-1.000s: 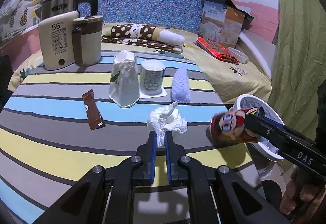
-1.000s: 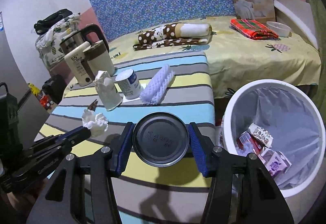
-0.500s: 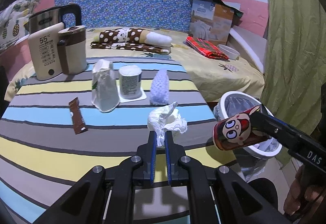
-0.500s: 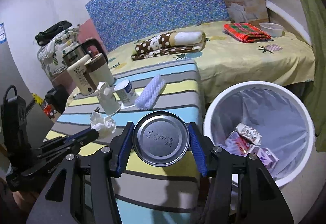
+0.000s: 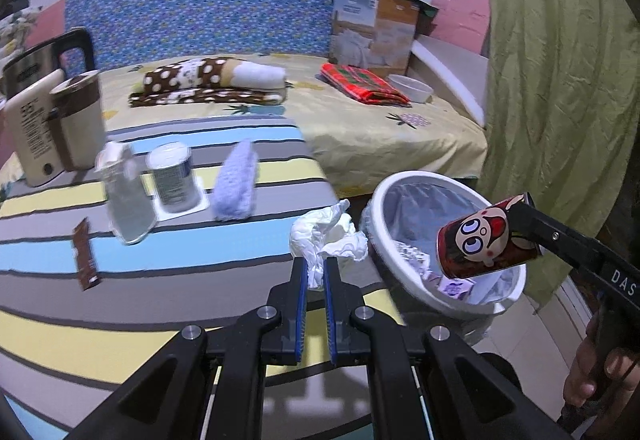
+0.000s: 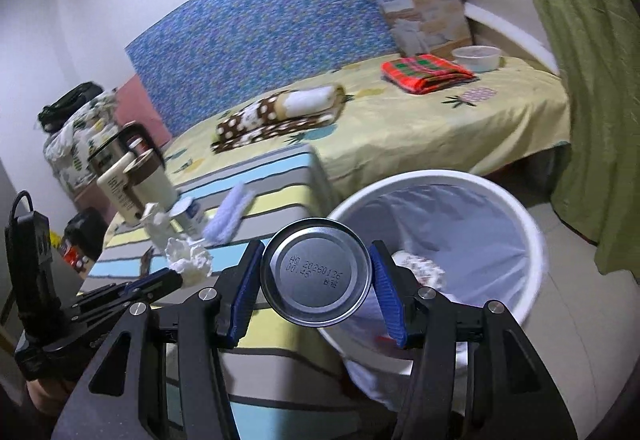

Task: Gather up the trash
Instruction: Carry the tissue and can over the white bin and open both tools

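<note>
The right hand-held gripper point(image 6: 316, 276) is clamped on a can point(image 6: 316, 272), blue pads squeezing it from both sides with its silver bottom end facing the wrist camera. So the can's long axis runs straight out along the fingers, lying sideways rather than upright. From the left wrist view you can see the cartoon-face can point(image 5: 484, 242) hanging over the near part of the white trash bin point(image 5: 400, 191), above the rim and not touching it. The bin sits on the floor just off the edge of the striped counter point(image 5: 160, 252), and already has some cartons in the bottom.

The left hand-held gripper point(image 5: 316, 274) is pinched shut on a crumpled white tissue point(image 5: 326, 236), most of the wad sticking out past the fingertips. It's over the counter edge, just beside the bin but not over the opening yet.

So the right one is nearer the drop. My guess is the can only needs a release, then the tissue swings right to follow. Cup, wrapper and foam sleeve are on the counter, uncollected.
</note>
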Tool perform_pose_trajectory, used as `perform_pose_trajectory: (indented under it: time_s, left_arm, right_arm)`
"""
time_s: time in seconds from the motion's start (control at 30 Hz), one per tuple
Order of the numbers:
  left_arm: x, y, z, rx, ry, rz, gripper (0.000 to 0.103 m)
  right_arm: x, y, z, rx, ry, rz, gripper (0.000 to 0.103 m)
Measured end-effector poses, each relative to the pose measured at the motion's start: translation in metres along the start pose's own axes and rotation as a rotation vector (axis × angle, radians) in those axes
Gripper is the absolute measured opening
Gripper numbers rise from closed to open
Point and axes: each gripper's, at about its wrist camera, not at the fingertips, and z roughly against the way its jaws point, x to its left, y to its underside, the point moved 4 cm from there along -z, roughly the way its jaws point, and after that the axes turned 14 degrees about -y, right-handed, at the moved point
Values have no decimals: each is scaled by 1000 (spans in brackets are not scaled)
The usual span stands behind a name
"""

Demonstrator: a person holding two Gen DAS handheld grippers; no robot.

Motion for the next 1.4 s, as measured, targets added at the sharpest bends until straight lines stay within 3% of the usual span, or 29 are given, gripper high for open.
perform_pose_trajectory:
  time_s: [0.57, 1.03, 1.1, 1.2, 1.4]
  left_arm:
    - [-83, -8, -25, 22, 118, -108, 8]
    - [-107, -5, -52, 68, 186, -132, 9]
    - [-107, -5, -55, 73, 194, -126, 14]
    - [-105, -5, -57, 77, 208, -105, 36]
    - [-96, -8, -56, 68, 207, -78, 38]
  right_arm:
    - [-48, 4, 14, -11, 68, -87, 55]
    - [-64, 14, 0, 49, 64, -120, 55]
    - [-65, 16, -3, 63, 63, -124, 55]
    - [-67, 18, -6, 82, 61, -129, 55]
    - [-67, 24, -13, 128, 45, -141, 55]
